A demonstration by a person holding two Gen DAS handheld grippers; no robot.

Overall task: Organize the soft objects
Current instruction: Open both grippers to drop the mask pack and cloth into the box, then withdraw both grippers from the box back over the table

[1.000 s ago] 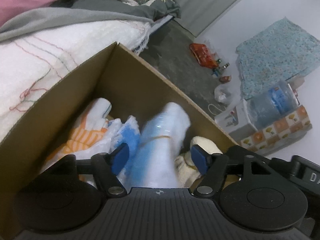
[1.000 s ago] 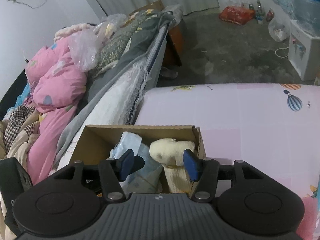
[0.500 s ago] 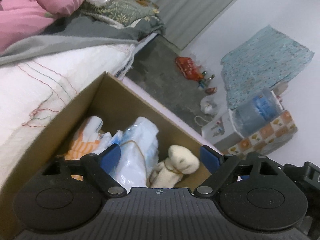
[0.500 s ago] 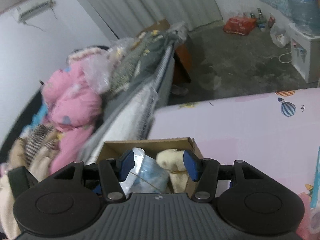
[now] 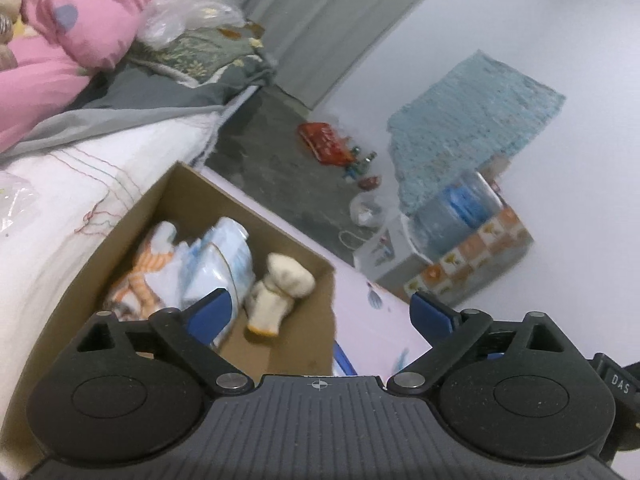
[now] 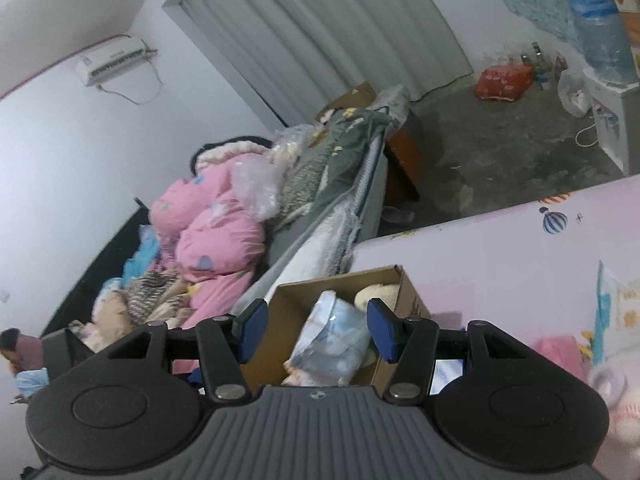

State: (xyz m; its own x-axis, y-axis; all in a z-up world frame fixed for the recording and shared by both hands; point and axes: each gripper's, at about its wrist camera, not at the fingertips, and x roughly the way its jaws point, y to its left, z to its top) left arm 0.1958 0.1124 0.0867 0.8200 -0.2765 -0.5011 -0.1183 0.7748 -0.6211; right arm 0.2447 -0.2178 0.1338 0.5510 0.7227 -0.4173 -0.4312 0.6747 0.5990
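An open cardboard box stands on a pink printed mat. Three rolled cloths lie in it: an orange-and-white one, a blue-and-white one tied with string, and a cream one. My left gripper hangs above and behind the box, its jaws opening wide with nothing between them. In the right wrist view, the box holds the blue roll and cream roll. My right gripper hovers above them, half open and empty.
A bed with a white blanket, grey cover and pink quilt borders the box. More soft items lie on the mat at the right. A water dispenser and red bag stand on the floor. A person sits far left.
The left jaws spread wide and let go of the blue-and-white roll, which now lies in the box. Both grippers drew back and up from the box; the right jaws kept their width.
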